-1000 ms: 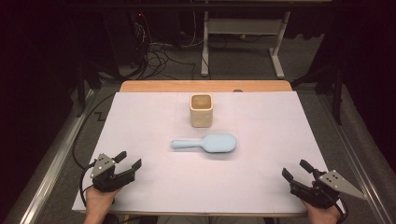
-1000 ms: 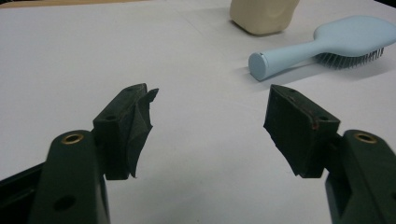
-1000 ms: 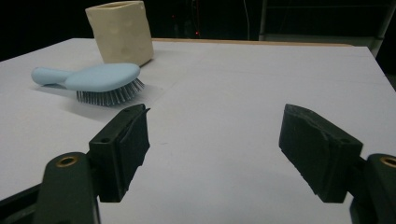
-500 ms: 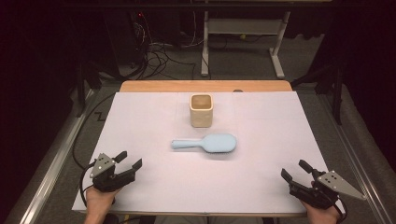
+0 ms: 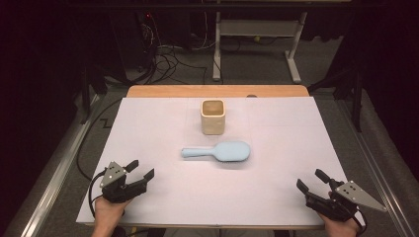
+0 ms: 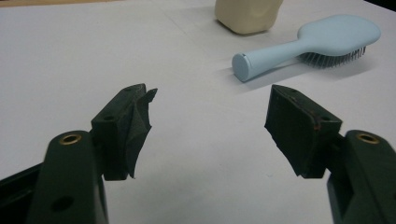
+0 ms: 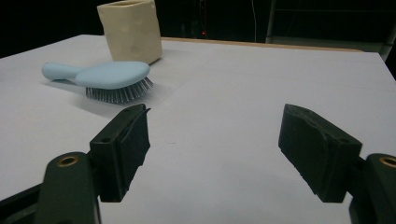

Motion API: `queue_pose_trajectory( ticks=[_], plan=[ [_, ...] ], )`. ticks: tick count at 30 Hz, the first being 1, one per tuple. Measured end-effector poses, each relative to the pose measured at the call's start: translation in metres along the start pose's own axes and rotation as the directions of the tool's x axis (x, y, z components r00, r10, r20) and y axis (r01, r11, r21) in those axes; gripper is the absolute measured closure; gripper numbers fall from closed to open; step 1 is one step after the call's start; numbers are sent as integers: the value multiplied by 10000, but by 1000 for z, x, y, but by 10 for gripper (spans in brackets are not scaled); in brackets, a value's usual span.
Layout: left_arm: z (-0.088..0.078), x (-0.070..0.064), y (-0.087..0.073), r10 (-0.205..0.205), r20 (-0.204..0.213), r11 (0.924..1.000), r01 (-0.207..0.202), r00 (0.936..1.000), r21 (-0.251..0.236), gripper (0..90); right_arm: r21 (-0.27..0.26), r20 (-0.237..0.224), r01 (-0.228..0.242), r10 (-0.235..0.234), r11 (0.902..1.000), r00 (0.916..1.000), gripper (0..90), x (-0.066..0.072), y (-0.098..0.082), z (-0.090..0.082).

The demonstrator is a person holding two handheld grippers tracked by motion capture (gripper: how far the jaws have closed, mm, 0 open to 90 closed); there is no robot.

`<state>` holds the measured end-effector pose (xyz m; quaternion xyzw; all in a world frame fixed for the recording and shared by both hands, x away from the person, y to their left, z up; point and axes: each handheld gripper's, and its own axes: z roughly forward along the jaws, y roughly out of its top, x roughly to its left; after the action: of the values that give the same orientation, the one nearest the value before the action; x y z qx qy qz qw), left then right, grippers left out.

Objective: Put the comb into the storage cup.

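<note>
A light blue hairbrush (image 5: 217,151) lies near the middle of the white-covered surface (image 5: 148,123), its handle pointing toward the person's left and its oval head toward the right. Just behind it, apart from it, stands a cream square cup (image 5: 213,116), upright with its mouth open to the high view.

The left gripper (image 5: 139,172) rests at the near left corner of the surface, held in a hand (image 5: 106,212); the right gripper (image 5: 311,181) sits at the near right corner in the other hand (image 5: 341,228). Both are well apart from the hairbrush, and both have their jaws released, spread wide with nothing between them.

From above, the hairbrush shows its smooth back and no bristles. The left gripper view looks along the handle: the round flat end of the hairbrush (image 6: 306,46) faces the camera, bristles show under the far side of the head, and the base of the cup (image 6: 247,14) sits beyond it. The right gripper view comes in from the other side, showing the hairbrush (image 7: 100,78) resting bristles down on the white sheet, the head nearest and the handle trailing away, with the cup (image 7: 130,30) close behind and its slightly uneven walls plain to see.
</note>
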<state>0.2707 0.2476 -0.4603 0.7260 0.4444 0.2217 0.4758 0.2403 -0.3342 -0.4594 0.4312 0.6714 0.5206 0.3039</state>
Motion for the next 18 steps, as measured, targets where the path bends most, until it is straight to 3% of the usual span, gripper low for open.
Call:
queue_pose_trajectory(
  ticks=[18],
  plan=[
    [4, -5, 4, -5, 475, 9997, 17, 9989, -247, 330, -66, 0, -109, 109, 9999, 9999, 252, -1, 0, 0]
  ],
)
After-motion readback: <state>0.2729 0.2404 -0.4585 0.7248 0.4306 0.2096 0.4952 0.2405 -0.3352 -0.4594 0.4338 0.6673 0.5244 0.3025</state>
